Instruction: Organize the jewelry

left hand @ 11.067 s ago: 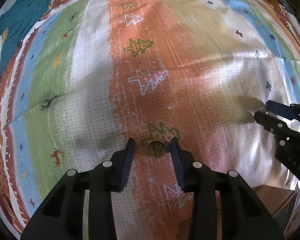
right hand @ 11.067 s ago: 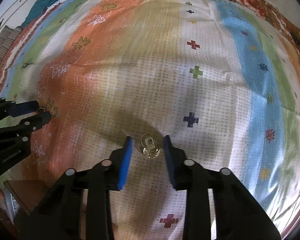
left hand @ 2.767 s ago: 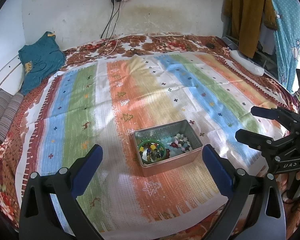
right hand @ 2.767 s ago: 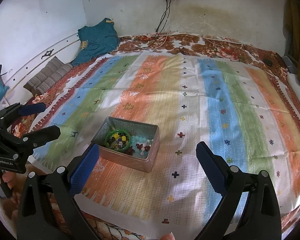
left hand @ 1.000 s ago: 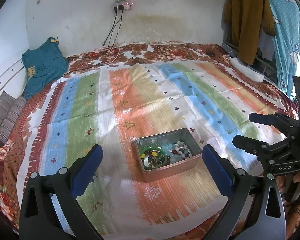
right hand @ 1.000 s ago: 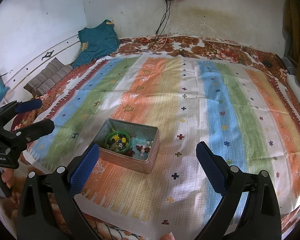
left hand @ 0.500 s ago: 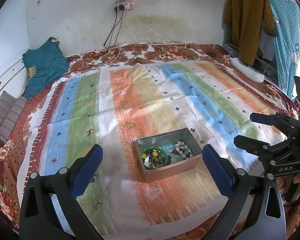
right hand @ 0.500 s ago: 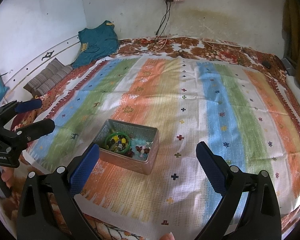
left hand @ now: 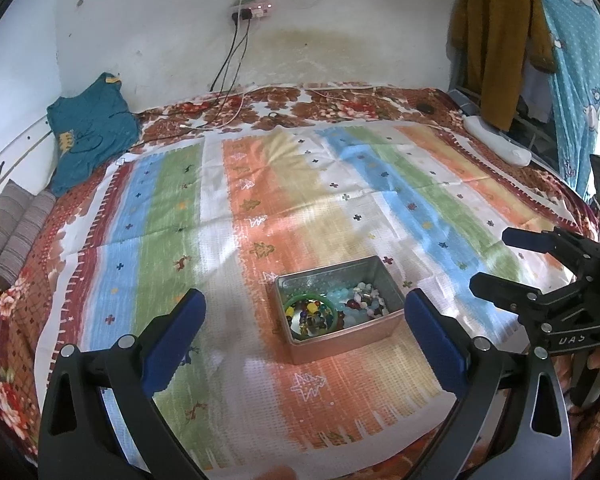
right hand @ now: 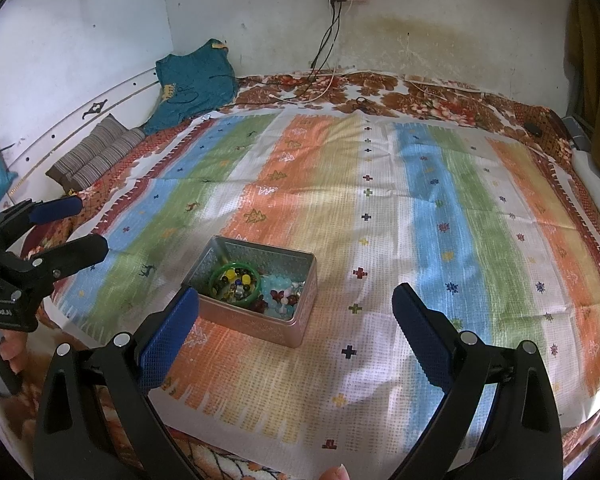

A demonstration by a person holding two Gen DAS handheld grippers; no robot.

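Note:
A silver metal tin [left hand: 374, 330] [right hand: 300, 276] stands on the striped cloth near its front edge. Inside lie a green bangle [left hand: 309, 303] [right hand: 236, 276] around coloured beads, and a pile of pale blue, white and red beads [left hand: 360, 302] [right hand: 282, 290]. My left gripper [left hand: 304, 334] is wide open and empty, held above and short of the tin; it also shows in the right wrist view [right hand: 66, 226]. My right gripper [right hand: 296, 328] is wide open and empty, to the right of the tin; it also shows in the left wrist view [left hand: 508, 262].
The striped cloth [left hand: 340, 200] [right hand: 440, 220] covers a floral bedsheet [left hand: 340, 104]. A teal shirt [left hand: 88, 132] and striped cushions [right hand: 96, 156] lie at the back left. Cables [right hand: 324, 52] hang from a wall socket. Clothes [left hand: 496, 40] hang at the right.
Since 11 s ago both grippers, then low over rings on the cloth, have risen, opened wide and pulled back. In the last second both views have drifted back slightly; the tin has not moved.

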